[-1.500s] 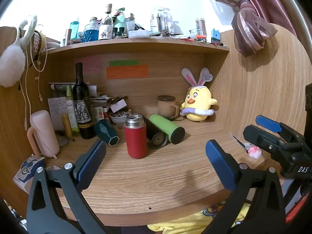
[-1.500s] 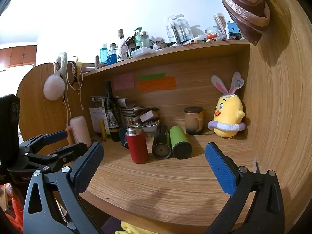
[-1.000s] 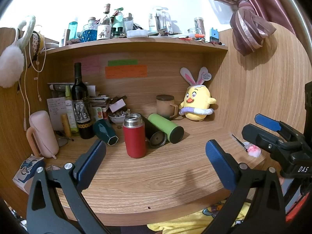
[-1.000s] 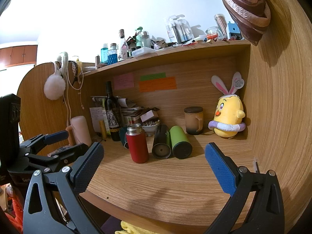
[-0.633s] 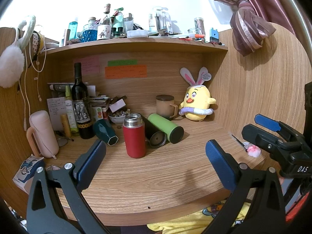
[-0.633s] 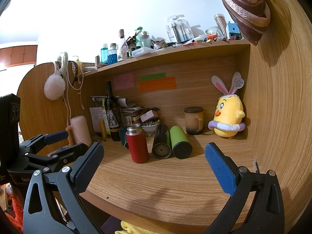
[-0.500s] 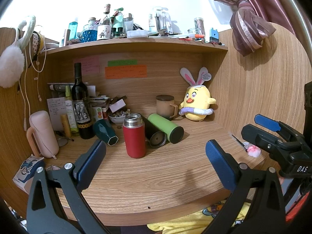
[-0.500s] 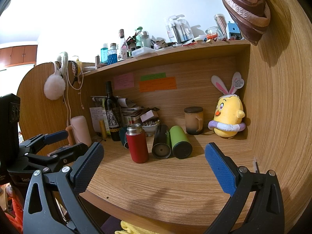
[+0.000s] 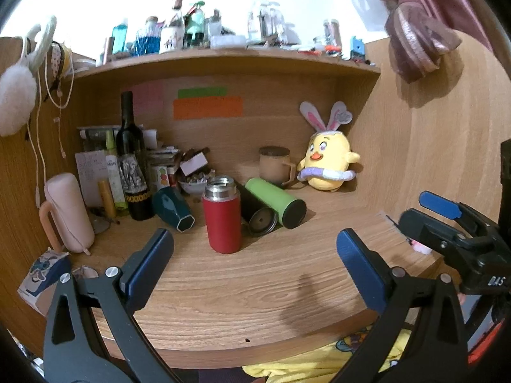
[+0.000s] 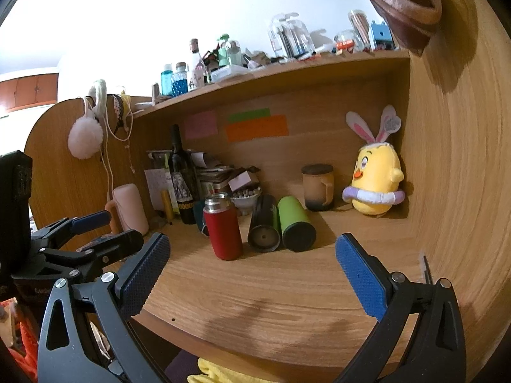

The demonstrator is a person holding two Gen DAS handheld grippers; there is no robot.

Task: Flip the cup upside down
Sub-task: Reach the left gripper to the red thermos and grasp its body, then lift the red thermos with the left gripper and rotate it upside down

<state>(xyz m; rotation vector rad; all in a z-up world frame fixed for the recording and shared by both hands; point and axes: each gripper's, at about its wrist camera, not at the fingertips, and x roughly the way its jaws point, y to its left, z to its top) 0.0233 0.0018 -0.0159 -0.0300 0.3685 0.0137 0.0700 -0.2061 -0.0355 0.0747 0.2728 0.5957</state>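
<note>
Left wrist, red cup (image 9: 222, 217) upright, desk (image 9: 255, 281)

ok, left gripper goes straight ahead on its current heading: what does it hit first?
Most likely the upright red cup. The left gripper is open over bare desk, and the cup stands slightly left of centre between its fingers. Depth is hard to judge through the fisheye.

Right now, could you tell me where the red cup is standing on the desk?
In both views the red cup stands upright near the desk's middle, just left of the black flask lying on its side, with the teal cup behind-left.
</note>
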